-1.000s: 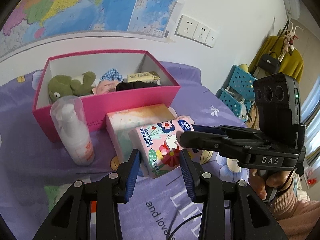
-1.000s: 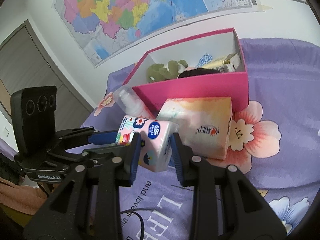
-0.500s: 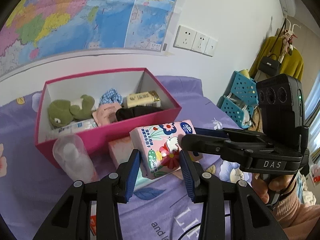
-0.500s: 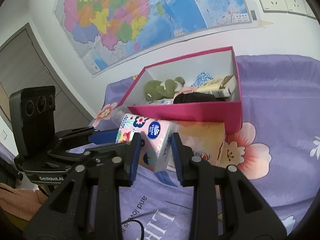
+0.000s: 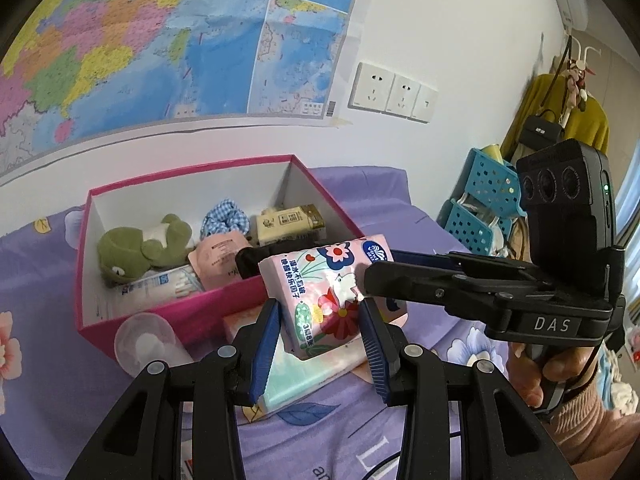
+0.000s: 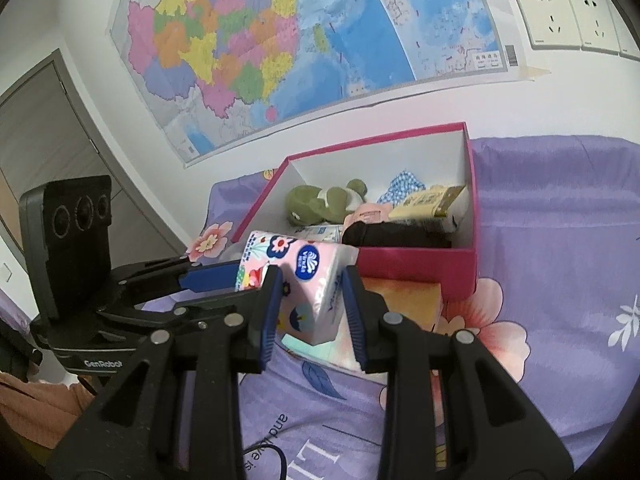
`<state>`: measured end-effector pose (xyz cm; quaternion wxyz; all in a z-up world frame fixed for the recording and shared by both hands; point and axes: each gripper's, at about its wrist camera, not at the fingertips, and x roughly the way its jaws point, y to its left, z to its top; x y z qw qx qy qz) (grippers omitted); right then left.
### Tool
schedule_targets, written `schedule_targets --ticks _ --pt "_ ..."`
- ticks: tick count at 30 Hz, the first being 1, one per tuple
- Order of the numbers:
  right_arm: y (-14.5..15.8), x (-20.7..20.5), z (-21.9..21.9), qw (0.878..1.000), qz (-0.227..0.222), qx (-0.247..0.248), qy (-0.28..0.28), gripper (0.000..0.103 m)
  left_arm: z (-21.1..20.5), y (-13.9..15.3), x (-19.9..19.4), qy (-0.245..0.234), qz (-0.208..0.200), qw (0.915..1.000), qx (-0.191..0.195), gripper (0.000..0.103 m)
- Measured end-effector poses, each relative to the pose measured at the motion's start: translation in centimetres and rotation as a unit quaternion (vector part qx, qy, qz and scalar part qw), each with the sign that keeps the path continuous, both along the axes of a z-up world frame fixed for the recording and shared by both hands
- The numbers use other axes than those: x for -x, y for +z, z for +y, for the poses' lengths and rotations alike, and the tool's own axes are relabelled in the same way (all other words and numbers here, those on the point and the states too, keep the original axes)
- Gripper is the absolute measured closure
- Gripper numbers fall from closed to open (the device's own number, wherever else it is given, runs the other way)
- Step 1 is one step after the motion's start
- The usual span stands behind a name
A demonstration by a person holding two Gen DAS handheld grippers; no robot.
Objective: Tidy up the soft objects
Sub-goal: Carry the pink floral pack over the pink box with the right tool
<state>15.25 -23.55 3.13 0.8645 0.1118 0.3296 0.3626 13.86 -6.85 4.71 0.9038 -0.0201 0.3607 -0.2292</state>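
Purple floral bedding (image 5: 48, 376) is lying lower in both views than a second ago, since both grippers are lifting the pink tissue pack (image 5: 328, 296) off the tissue box (image 5: 304, 380) toward the magenta box (image 5: 168, 312). Left gripper (image 5: 320, 344) and right gripper (image 6: 310, 312) are each clamping it; its long axis is tilting up toward the wall.

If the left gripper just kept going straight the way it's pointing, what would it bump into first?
The left gripper already clamps the pink tissue pack, which the right gripper also holds. Pushed straight on, the pack would probably meet the pink box's near wall; depth is hard to judge.
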Motion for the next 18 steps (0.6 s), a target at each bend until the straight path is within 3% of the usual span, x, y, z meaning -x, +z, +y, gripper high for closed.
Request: schedule_targets --ticks 18 --pt "0.9 -2.6 0.4 1.0 -0.01 0.006 -0.004 0.069 0.6 0.6 -2.9 0.004 0.006 0.9999 0.012 0.063"
